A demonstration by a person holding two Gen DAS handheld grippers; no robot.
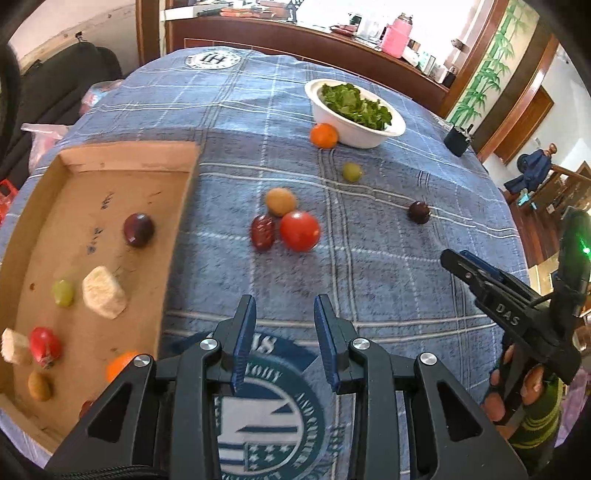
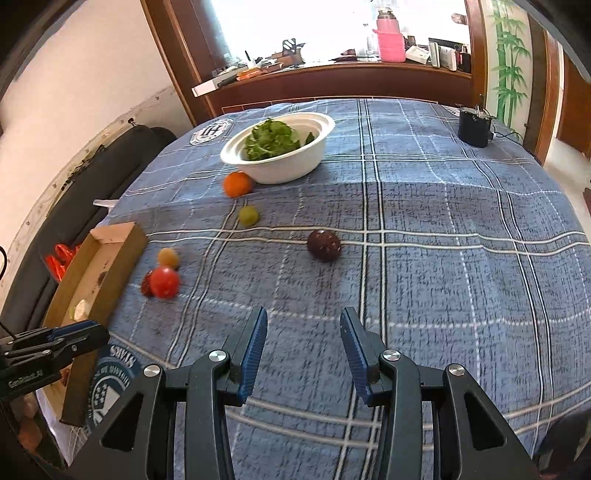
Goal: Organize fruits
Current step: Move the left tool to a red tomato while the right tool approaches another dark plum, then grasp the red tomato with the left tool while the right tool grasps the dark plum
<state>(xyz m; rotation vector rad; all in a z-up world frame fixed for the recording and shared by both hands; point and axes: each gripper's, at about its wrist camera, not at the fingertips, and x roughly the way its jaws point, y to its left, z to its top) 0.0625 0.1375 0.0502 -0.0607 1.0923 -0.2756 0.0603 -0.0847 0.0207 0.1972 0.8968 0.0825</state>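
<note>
A cardboard tray (image 1: 173, 236) lies at the left and holds a dark plum (image 1: 138, 229), a green grape (image 1: 62, 292), a pale cube (image 1: 103, 292) and several other fruits. On the blue cloth lie a red tomato (image 1: 300, 230), a dark red date (image 1: 262, 232), a tan fruit (image 1: 280, 201), a green grape (image 1: 351, 172), an orange (image 1: 324, 135) and a dark plum (image 1: 419, 212). My left gripper (image 1: 284, 314) is open and empty, short of the tomato. My right gripper (image 2: 303, 328) is open and empty, short of the dark plum (image 2: 324, 245).
A white bowl (image 1: 354, 134) of green leaves stands behind the orange. A small black box (image 2: 474, 127) sits at the far right of the table. A wooden shelf with a pink bottle (image 2: 389, 35) runs behind the table. A dark sofa (image 2: 92, 173) is on the left.
</note>
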